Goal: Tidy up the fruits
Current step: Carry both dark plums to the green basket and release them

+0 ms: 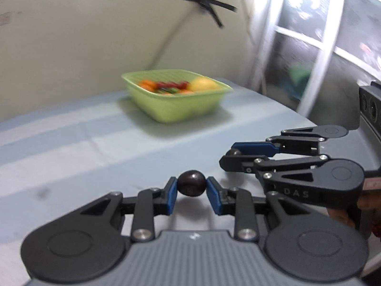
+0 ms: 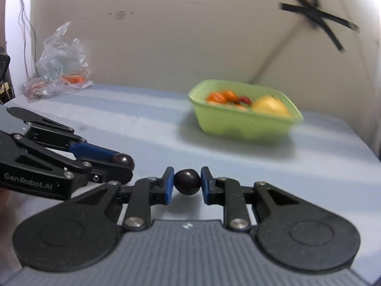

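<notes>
While my left gripper [image 1: 191, 187] and right gripper [image 2: 187, 182] each pinch a dark fruit [image 1: 192, 183], I must carry both to the far green basket [image 1: 176, 109] and let go.

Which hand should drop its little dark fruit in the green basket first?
Probably the right gripper: it looks a little nearer the green basket. It's close, though. The left gripper also grips a dark fruit, like the right's fruit.

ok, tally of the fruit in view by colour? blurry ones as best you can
Dark round fruits: 2, one in the left gripper, one in the right gripper
Yellow fruit in the green basket: 1
Orange fruits in the basket: at least 2, blurred
Red fruit in the basket: at least 1
Total: at least 6
</notes>
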A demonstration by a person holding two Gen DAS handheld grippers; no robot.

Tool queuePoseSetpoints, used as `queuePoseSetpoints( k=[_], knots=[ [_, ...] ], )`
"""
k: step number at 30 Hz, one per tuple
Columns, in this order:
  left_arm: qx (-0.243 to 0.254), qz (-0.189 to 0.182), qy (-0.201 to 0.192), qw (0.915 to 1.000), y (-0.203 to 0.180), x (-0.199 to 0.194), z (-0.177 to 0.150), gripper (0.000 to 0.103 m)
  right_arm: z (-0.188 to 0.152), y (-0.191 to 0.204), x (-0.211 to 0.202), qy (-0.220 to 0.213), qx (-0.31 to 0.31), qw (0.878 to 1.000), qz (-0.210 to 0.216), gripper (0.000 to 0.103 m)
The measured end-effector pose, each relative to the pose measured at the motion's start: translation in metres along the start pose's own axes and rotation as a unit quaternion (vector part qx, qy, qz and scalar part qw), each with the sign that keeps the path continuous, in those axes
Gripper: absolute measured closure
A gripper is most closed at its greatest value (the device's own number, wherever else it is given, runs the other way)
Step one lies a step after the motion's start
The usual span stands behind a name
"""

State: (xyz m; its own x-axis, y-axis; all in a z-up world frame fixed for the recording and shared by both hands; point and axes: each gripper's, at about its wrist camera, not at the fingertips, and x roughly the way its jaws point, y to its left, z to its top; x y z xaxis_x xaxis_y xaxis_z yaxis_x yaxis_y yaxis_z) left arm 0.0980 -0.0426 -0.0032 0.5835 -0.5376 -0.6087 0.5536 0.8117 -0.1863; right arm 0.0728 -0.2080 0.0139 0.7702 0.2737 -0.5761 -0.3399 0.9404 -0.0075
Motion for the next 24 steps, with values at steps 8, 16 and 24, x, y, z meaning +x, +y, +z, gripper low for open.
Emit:
queuePoseSetpoints(
  k=[8, 16, 24],
  knots=[
    [0.014, 0.014, 0.015, 0.9997, -0.022, 0.003, -0.008, 0.074, -0.021, -0.009, -0.01, -0.003, 0.034, 0.999, -0.003, 0.074],
    [0.024, 0.042, 0.019, 0.9986, -0.031, 0.008, -0.006, 0.062, -0.03, -0.009, -0.02, -0.007, 0.039, 0.999, -0.004, 0.068],
    [0.034, 0.053, 0.022, 0.9978, -0.035, 0.01, -0.007, 0.069, -0.035, -0.013, -0.027, -0.009, 0.042, 0.999, 0.001, 0.07]
  ],
)
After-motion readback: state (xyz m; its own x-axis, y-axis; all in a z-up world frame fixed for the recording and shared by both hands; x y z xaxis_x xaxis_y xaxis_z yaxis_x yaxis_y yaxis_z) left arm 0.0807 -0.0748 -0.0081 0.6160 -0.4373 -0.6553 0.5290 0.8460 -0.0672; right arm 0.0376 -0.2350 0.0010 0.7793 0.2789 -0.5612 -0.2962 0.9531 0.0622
